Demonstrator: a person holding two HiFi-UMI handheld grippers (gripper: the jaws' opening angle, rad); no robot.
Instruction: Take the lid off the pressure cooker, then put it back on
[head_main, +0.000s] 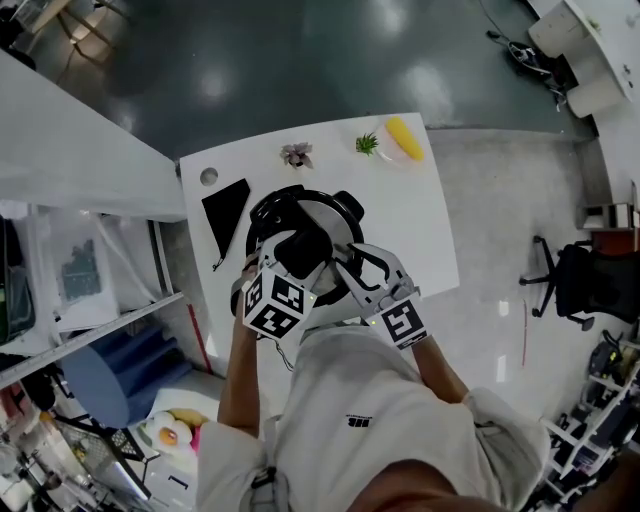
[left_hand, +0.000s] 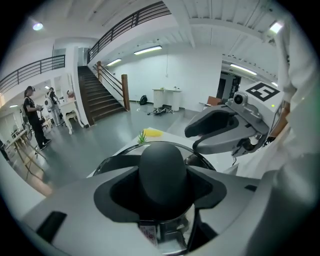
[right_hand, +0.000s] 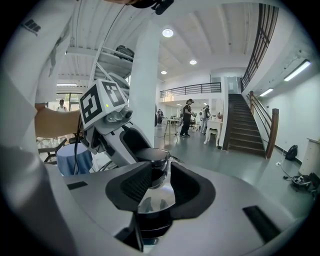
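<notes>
Knob (left_hand: 162, 167) hidden overhead shows clearly between left tongs (left_hand: 162, 189) in their view.

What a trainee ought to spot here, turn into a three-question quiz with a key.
1. Pick one: between the jaws of the left gripper stands A) a spoon, B) the lid's black knob, C) a cup.
2. True or false: the lid lies flat on the table beside the pressure cooker.
3. Fill in: by the table's far edge in the head view, right of the green sprig, lies a ____ object.
Key: 1 B. 2 False: it sits on the cooker. 3 yellow.
</notes>
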